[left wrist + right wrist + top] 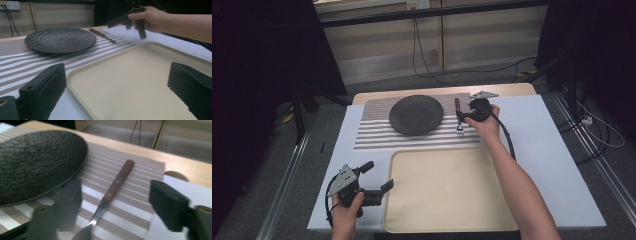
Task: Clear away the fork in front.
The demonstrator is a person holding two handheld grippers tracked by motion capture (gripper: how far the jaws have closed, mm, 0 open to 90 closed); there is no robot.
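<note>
Nearest to us, the left gripper [379, 177] sits at the near left corner of the shallow cream plastic tray [447, 220], held in the left hand [346, 214]. In the left gripper view its two black jaws stand wide apart with nothing between them, one over the tray's left rim and the other over the tray's bare floor.

Beyond the far rim of the tray lies the brown-and-white striped woven placemat [372, 137], and on it, beyond the tray's far left part, rests the round black textured plate [416, 115].

Just right of that plate, also on the placemat beyond the tray, lies the wooden-handled metal fork [113, 186]. Its brown riveted handle points away from the tray and its metal tines point back toward it.

Our right gripper [462, 119], gripped by the right hand [486, 125], hovers low over the fork. In the right gripper view the fork runs up between the two jaws, its metal neck between the pads and the handle reaching out past them. The jaws are partly drawn in on either side of it, yet neither pad touches the fork, so nothing is grasped.
</note>
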